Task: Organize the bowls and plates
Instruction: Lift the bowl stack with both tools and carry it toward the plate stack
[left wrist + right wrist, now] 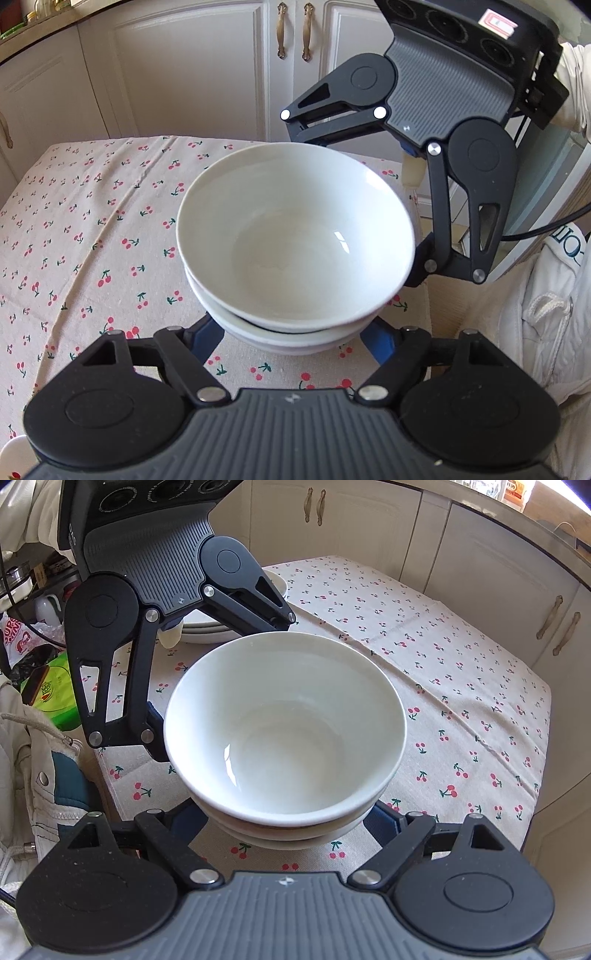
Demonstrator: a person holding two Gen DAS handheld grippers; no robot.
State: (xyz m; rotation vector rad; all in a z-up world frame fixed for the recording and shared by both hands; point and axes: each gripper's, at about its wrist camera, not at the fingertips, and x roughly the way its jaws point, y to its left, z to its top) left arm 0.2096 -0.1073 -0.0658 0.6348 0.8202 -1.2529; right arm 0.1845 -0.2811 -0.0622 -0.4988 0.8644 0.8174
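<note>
Right wrist alone shows stacked plates; both tongs straddle bowls, grip unclear.

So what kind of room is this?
Probably a home kitchen: cream cabinet doors with brass handles, a cherry-print tablecloth on the table, and stacked white ceramic bowls.
</note>
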